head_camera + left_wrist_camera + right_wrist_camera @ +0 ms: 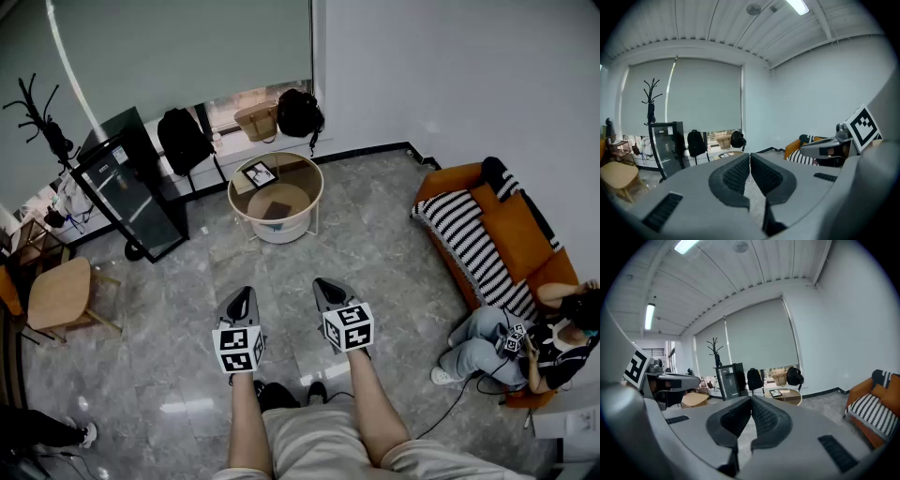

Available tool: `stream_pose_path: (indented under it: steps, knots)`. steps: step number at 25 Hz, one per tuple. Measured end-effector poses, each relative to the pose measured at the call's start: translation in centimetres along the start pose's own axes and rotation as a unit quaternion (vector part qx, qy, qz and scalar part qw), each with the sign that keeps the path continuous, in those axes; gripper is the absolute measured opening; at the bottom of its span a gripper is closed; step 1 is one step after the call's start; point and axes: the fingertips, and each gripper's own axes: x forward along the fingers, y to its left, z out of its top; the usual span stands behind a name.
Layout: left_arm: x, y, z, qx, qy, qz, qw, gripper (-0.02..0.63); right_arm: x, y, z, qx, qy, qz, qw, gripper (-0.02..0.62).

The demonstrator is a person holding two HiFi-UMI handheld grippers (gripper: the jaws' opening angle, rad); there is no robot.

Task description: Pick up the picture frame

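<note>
Closest in are the 2 grippers, held side by side out over the grey floor [375, 244]: the left gripper [246, 294] and the right gripper [323, 286] both have their jaws squeezed together with nothing between them. Further out, well apart from both, stands the round table [314, 202], and the picture frame [260, 173] is on its wooden top toward the far-left edge, lying flat I think, though it's too small to be sure. Past that, a black backpack [183, 141] sits against the window wall, and an orange sofa [520, 234] is off to the right.
</note>
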Motion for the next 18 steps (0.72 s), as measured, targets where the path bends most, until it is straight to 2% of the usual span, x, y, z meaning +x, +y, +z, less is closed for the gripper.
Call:
stream_pose_path:
  steps: [5,10,14,18]
  knots:
    - [0.1,-0.2,-0.1,0.006,0.007,-0.007,0.9999,0.023,0.2,-1.1,0.2,0.013,-0.002,-0.001,1.0,0.035]
    - [0.8,1.6,-1.1,-0.011,0.02,-0.003,0.9997,0.023,1.4,-0.9,-0.2,0.037,0.008,0.013,0.999,0.035]
    - [3.0,3.0,-1.8,-0.023,0.03,-0.006,0.9993,0.023,3.0,-1.9,0.2,0.043,0.008,0.012,0.999,0.035]
    - [6.2,3.6,-0.5,-0.031,0.026,-0.019,0.999,0.025,4.7,-4.3,0.7,0.046,0.016,-0.002,0.999,0.035]
